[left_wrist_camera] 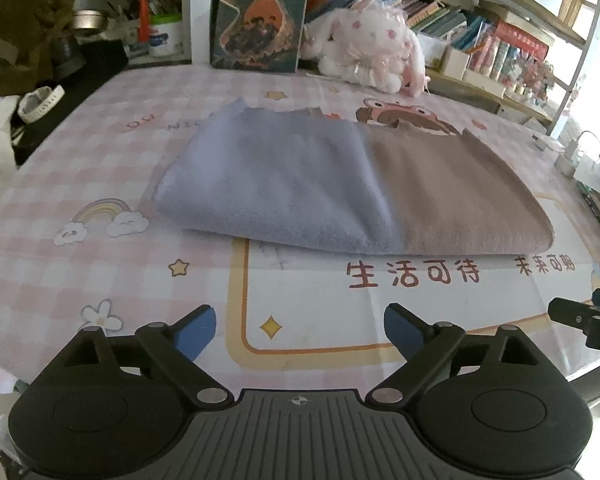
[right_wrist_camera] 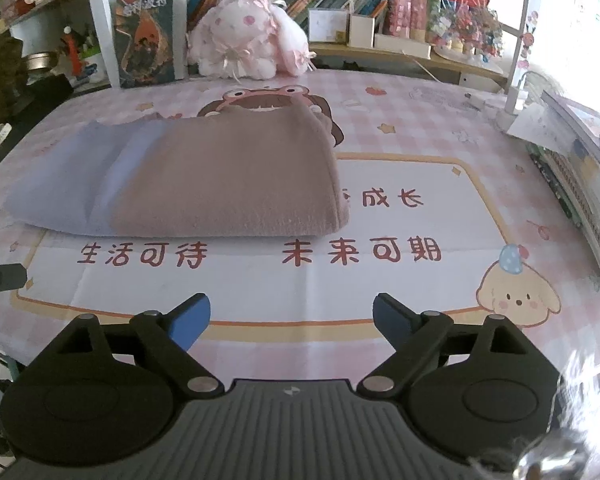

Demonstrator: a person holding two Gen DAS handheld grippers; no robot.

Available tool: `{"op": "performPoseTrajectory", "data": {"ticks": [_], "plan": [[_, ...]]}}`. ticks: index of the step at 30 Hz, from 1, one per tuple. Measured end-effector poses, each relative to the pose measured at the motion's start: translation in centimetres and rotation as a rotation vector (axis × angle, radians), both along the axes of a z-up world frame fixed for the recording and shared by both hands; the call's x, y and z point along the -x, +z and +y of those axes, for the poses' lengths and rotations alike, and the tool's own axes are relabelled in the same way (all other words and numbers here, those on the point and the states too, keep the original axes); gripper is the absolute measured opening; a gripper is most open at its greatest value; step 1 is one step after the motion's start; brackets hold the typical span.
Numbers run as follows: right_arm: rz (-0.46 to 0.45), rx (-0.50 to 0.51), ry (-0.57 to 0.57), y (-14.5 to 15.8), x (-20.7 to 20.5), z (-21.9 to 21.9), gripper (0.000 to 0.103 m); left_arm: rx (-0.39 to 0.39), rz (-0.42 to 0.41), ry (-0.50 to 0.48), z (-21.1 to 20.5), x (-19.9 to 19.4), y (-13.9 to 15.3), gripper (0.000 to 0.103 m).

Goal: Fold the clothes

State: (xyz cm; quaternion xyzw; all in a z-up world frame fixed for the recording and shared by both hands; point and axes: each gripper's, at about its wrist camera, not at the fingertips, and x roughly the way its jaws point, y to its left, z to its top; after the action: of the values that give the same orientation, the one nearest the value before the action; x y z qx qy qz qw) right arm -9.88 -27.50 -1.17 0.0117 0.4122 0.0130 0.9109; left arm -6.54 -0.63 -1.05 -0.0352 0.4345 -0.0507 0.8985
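- Left wrist view, upper left of the frame: a white watch (left_wrist_camera: pixel 40 103) lies at the table's edge.
- Centre: a folded cloth (left_wrist_camera: pixel 340 188), blue on its left half and brown on its right, lies flat on the pink checked tablecloth (left_wrist_camera: pixel 40 280).
- Above it, a book (left_wrist_camera: pixel 260 16) stands beside a plush rabbit (left_wrist_camera: pixel 364 48).
- Bottom: the left gripper (left_wrist_camera: pixel 300 332) has its jaws wide apart, nothing between them, short of the cloth.
- Right wrist view, bottom: the right gripper (right_wrist_camera: pixel 291 322) likewise gapes empty, the cloth up and to the left.
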Motion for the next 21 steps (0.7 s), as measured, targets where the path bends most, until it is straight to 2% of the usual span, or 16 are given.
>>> {"op": "performPoseTrajectory", "data": {"ticks": [13, 21], "plan": [[0.047, 0.009, -0.029, -1.0, -1.6, 1.5, 0.092, 0.023, 0.069, -0.043, 0.8, -2.7, -1.1, 0.094], [0.059, 0.017, -0.051, -1.1, -2.7, 2.6, 0.093, 0.075, 0.090, -0.046, 2.2, -4.3, -1.2, 0.094]]}}
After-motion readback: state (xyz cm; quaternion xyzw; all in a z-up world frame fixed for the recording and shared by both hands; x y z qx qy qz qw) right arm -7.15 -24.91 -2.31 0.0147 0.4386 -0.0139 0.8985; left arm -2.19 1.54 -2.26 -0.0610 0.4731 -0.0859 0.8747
